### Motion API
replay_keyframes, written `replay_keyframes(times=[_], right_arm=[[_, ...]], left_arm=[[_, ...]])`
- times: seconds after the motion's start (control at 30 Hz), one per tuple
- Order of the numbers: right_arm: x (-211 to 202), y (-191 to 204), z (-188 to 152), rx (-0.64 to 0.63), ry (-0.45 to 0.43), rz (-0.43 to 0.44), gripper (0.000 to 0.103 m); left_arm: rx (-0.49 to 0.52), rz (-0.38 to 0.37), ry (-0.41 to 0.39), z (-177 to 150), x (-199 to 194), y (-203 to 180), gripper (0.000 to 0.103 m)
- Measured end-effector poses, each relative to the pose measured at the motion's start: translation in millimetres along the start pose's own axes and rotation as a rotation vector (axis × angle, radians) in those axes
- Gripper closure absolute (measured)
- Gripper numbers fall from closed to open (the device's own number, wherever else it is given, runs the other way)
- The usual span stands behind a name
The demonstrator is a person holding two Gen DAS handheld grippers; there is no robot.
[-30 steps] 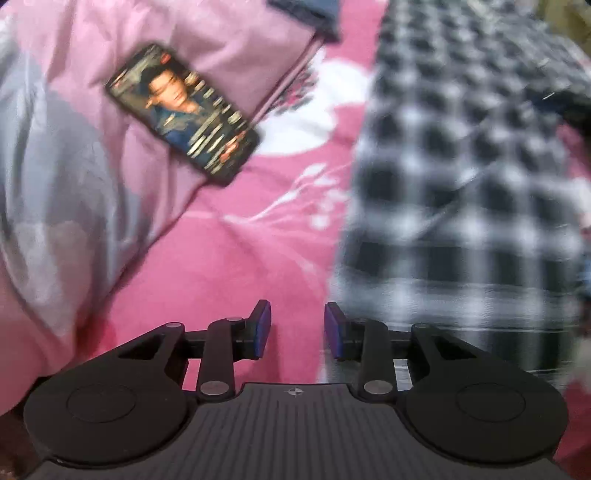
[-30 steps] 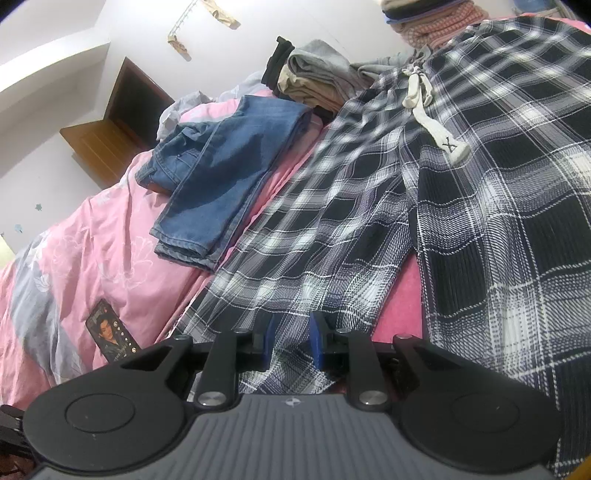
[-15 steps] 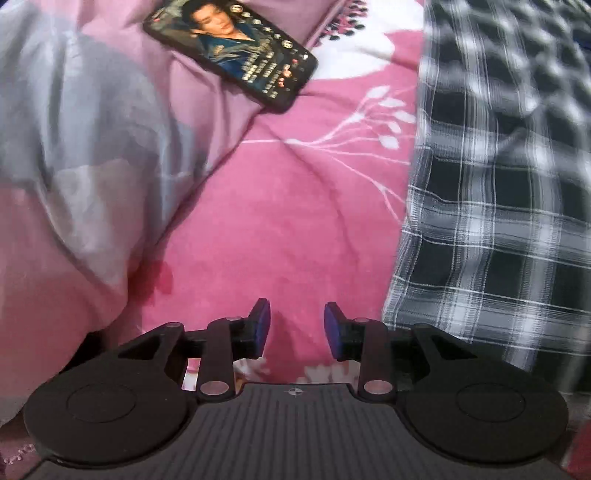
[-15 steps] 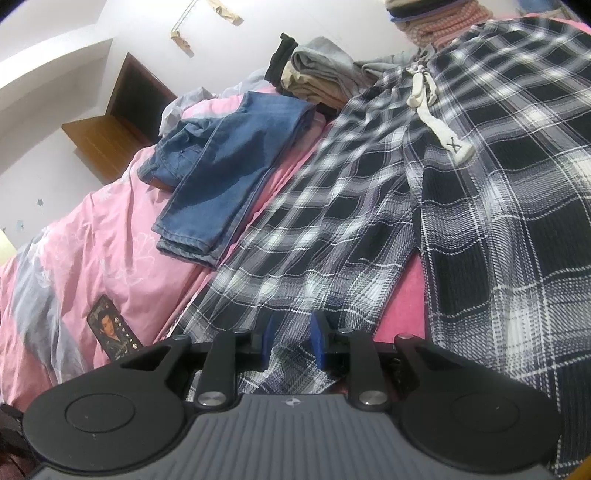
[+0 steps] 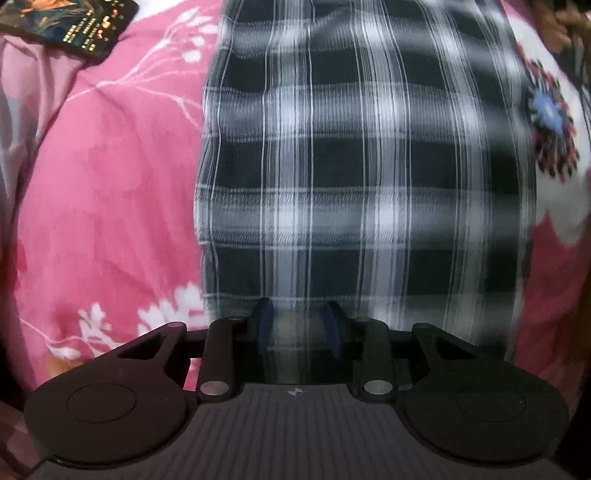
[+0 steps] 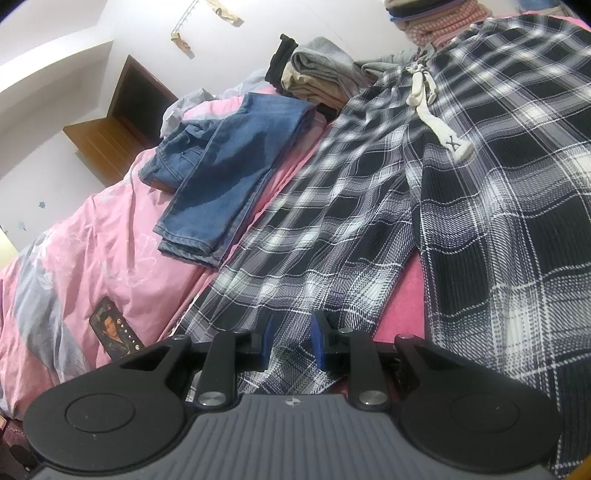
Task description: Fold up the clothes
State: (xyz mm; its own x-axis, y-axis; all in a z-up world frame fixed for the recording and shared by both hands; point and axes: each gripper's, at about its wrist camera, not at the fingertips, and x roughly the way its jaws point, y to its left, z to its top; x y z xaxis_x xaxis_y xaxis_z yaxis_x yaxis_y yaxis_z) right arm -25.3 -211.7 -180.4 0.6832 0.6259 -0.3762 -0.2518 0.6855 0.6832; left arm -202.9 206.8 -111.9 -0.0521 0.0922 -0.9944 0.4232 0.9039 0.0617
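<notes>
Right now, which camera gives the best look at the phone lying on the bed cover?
The right wrist view. There the phone lies whole and sharp on the pink bed cover, left of the plaid trousers. The left wrist view catches only one blurred corner of it at the top left edge.

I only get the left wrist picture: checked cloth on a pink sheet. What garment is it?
Observer: It is checked trousers, spread flat; the right wrist view shows both legs and a white drawstring.
Operator: Any other clothes there?
Observer: Folded blue jeans lie beside the trousers.
Operator: Where's the other claw thing?
Observer: The right gripper sits at one leg's hem, cloth between its fingers; whether it pinches, I cannot tell.
</notes>
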Motion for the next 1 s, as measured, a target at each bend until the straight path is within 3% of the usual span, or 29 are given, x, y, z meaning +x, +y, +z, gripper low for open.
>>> replay_keyframes(times=[0.17,0.37,0.53,0.7,0.77,0.87,1.0], right_arm=[[0,-1,-1,0.005,-0.005,0.006,0.079],[-1,-2,-2,0.006,-0.009,0.009,0.079],[1,0,0,-0.006,0.008,-0.008,0.079],[5,19,12,-0.09,0.107,-0.08,0.078],[3,34,21,-0.136,0.155,-0.108,0.072],[-6,61,31,-0.216,0.174,-0.098,0.071],[-1,106,38,-0.352,0.236,-0.044,0.07]], left_arm=[[0.011,0.157,0.145,-2,6,18,0.07],[-0.083,0.295,0.145,-7,-30,48,0.069],[-0.219,0.36,0.015,-6,-99,80,0.065],[-0.477,0.368,-0.173,-29,-175,127,0.062],[-0.578,0.385,-0.253,-47,-203,140,0.062],[-0.727,0.413,-0.374,-76,-244,158,0.062],[-0.824,0.514,-0.513,-109,-274,172,0.053]])
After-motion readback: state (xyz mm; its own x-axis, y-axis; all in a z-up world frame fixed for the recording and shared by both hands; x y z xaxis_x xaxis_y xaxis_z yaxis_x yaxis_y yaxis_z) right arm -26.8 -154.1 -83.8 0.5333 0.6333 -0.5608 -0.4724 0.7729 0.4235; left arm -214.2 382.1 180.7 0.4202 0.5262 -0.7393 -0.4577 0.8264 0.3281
